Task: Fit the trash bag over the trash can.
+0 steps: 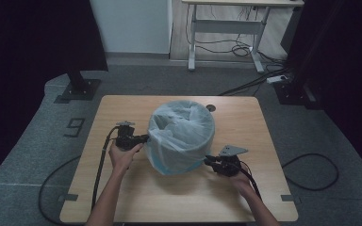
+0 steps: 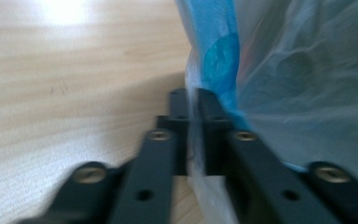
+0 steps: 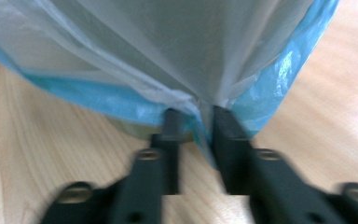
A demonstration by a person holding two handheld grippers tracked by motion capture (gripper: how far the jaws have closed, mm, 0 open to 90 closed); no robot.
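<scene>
On table centre: bin upright, axis vertical | L tongs pinch liner | R tongs pinch liner

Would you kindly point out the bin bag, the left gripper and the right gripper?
bin bag [image 1: 181, 136]: high view, on its translucent side.
left gripper [image 2: 192, 105]: left gripper view, between the fingertips.
right gripper [image 3: 196, 116]: right gripper view, between the fingertips.

The bag over the bin is see-through white with a bright blue edge (the blue runs along the bottom). The table is light wood with thin lines. Both grippers are black.
</scene>
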